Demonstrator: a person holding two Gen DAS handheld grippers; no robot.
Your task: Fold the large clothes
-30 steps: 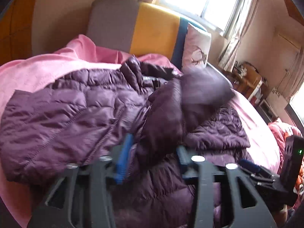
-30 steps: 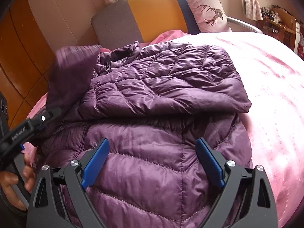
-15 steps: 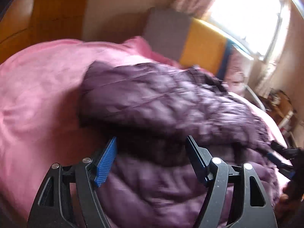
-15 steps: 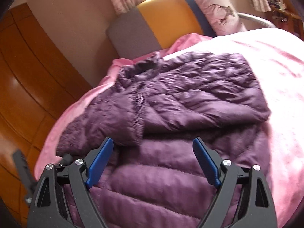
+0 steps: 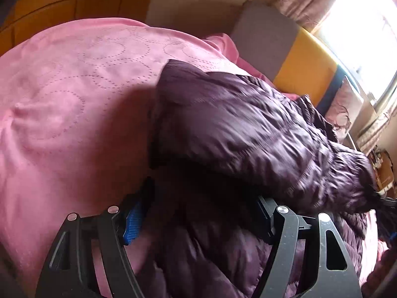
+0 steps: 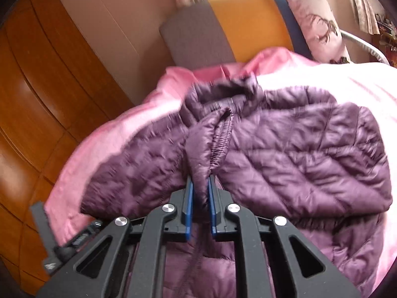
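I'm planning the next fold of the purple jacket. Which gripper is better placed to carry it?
Right. The right gripper is shut on the jacket's sleeve cuff; the left gripper is open, holding nothing.

Window (image 5: 367,22) glare, motion blur, fisheye

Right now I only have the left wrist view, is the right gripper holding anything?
Observer: Yes. The right gripper is shut on the sleeve cuff of the purple puffer jacket.
Operator: Where does that cuff lie?
Observer: On the middle of the jacket's front, just below the collar.
Operator: Does my left gripper show there?
Observer: Only a black part of it, low at the left edge over the pink bedspread. Your own view shows the left gripper open at the jacket's edge.
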